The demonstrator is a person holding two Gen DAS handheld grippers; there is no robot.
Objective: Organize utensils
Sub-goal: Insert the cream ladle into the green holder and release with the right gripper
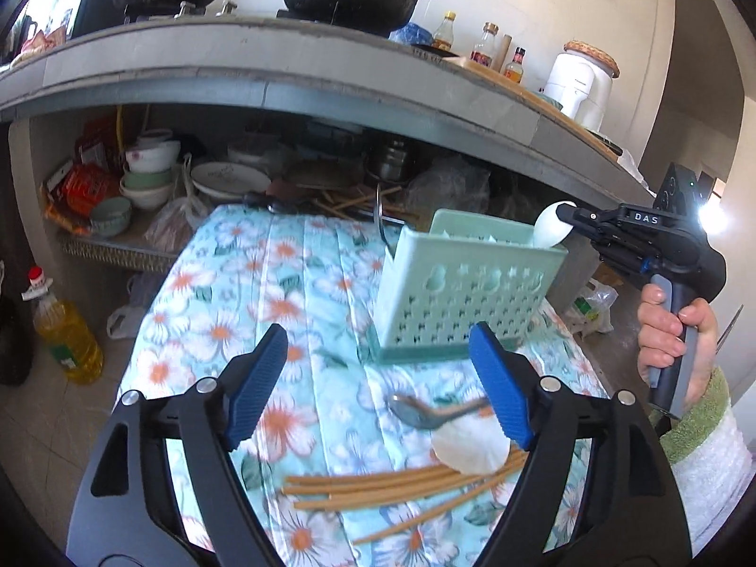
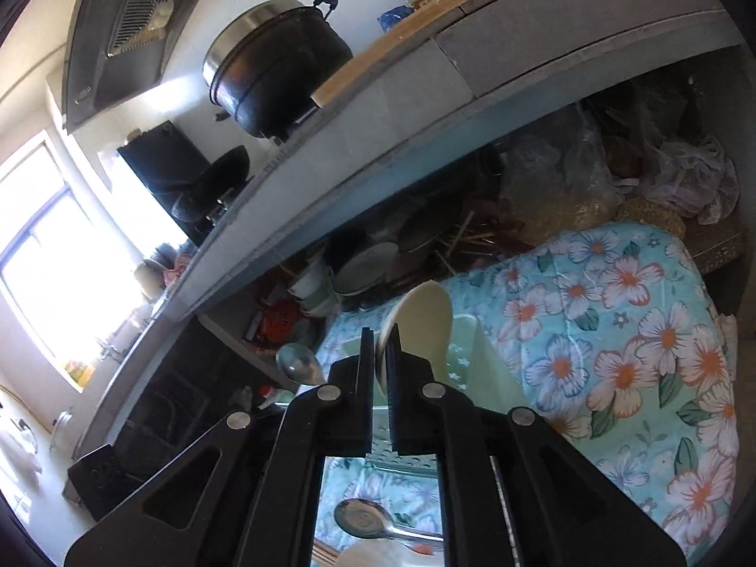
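Ahead of you a long grey counter (image 1: pixel 264 80) carries black pots, with a cluttered shelf of bowls and plates beneath it; nearer, your tabletop under the floral cloth (image 1: pixel 293 255) holds everything that matters. The mint green utensil caddy (image 1: pixel 465 290) stands upright toward the far right of the cloth, its perforated wall facing you. Your right hand-held gripper (image 1: pixel 562 213) hangs at the caddy's top right corner, clenched on a white spoon (image 1: pixel 550 231); in the right wrist view the pads pinch the spoon near its bowl end, with the pale bowl sticking out beyond the fingertips toward the caddy's open top. That spoon looks nearly home, so the right side probably needs only to lower and let go. Your left hand-held gripper (image 1: pixel 380 380) is released, its blue pads spread wide with nothing between them, and it points down over the near end of the cloth. Just below and slightly to the right of it lie the remaining pieces: a bundle of wooden chopsticks (image 1: pixel 401 486) with its long axis running roughly left to right across the cloth, a second white spoon (image 1: pixel 470 449) resting on the chopsticks' right end, and a metal spoon (image 1: pixel 425 413) just beyond it, handle running off to the right behind the right blue pad. Your left hand is clearly the nearer one to these, and the metal spoon sits closest to its open jaws.
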